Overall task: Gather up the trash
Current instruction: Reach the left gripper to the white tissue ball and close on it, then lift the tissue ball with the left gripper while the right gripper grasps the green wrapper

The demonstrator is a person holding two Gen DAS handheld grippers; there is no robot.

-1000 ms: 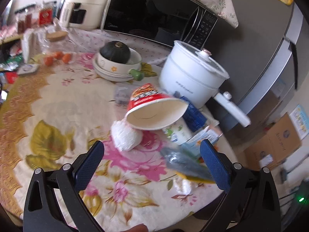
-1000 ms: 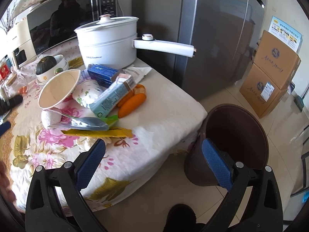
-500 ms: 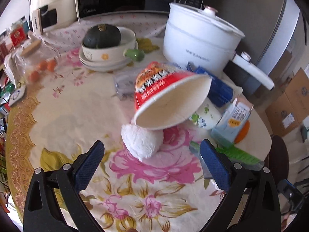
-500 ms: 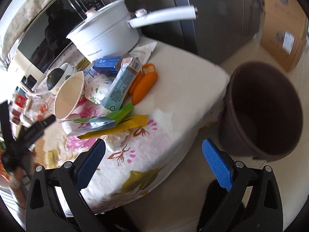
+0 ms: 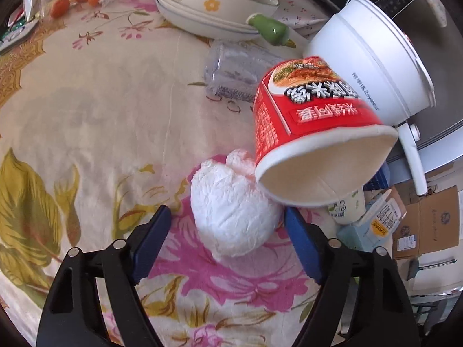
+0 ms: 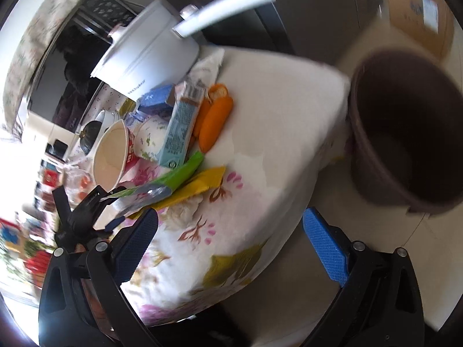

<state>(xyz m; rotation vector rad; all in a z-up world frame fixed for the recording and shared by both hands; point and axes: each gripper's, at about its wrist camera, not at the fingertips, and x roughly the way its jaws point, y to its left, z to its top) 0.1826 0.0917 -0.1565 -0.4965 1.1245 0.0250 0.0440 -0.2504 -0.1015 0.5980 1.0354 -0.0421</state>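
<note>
Although the brown bin [image 6: 405,133] stood ready on the floor just past the table's corner, nothing could be seen inside it — its interior was dark and blurred, so the collecting looked barely begun. The left gripper [image 5: 225,225] hung low over the flowered tablecloth [image 5: 86,115] with its blue pads spread wide on either side of a crumpled white tissue ball [image 5: 231,217], not yet touching it; closing on that ball seemed the step in hand. The ball lay against the rim of a tipped red noodle cup [image 5: 312,121], which rested on its side beside the white electric pot [image 5: 370,57]. Everything else judged to be rubbish was on the table too: a small paper cup [image 6: 152,138], a light-blue carton [image 6: 181,127], green and yellow wrappers [image 6: 199,173] and a silvery packet [image 6: 147,196]. The right gripper [image 6: 231,231] hovered off the table edge, its jaws apart and holding nothing, the bin just beyond it — so every piece was left to carry over.
</note>
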